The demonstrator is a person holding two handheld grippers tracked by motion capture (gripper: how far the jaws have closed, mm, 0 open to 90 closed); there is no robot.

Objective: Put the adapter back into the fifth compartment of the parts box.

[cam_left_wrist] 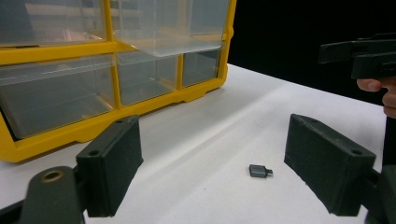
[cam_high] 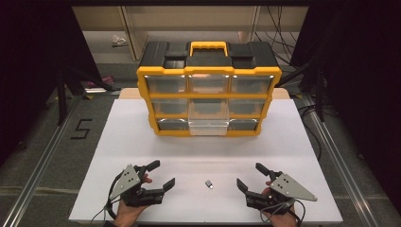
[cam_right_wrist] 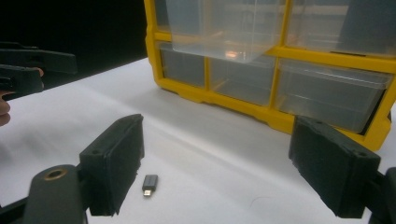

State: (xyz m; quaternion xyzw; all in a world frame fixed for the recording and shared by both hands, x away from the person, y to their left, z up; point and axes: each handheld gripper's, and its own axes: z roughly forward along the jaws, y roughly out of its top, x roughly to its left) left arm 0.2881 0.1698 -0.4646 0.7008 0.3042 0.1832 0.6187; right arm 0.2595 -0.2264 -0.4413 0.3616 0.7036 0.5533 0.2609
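- your left gripper (cam_high: pixel 159 176) sat at the near left of the white table (cam_high: pixel 142 142), held in your left hand (cam_high: pixel 128 208), its jaws spread wide apart with nothing between them.
- from the left gripper view, that gripper (cam_left_wrist: pixel 212 163) looked across the table toward the small dark adapter (cam_left_wrist: pixel 260 171), which lay flat on the surface ahead of the jaws, closer to the right-hand jaw and touching neither.
- in the high view the adapter (cam_high: pixel 209 184) lay between your two grippers, to the right of the left one and to the left of the right one, apart from both.
- beyond both grippers, well apart from them, stood the yellow and black drawer organizer (cam_high: pixel 208 92) with its clear drawers; one middle drawer (cam_high: pixel 208 124) was pulled out toward you.
- your right gripper (cam_high: pixel 252 176) sat at the near right of the table in your right hand (cam_high: pixel 279 215), its jaws standing wide apart and empty.
- from the right gripper view, that gripper (cam_right_wrist: pixel 217 163) had the adapter (cam_right_wrist: pixel 149 185) lying just beside its left-hand jaw, not touching it, with the organizer (cam_right_wrist: pixel 280 119) farther ahead.
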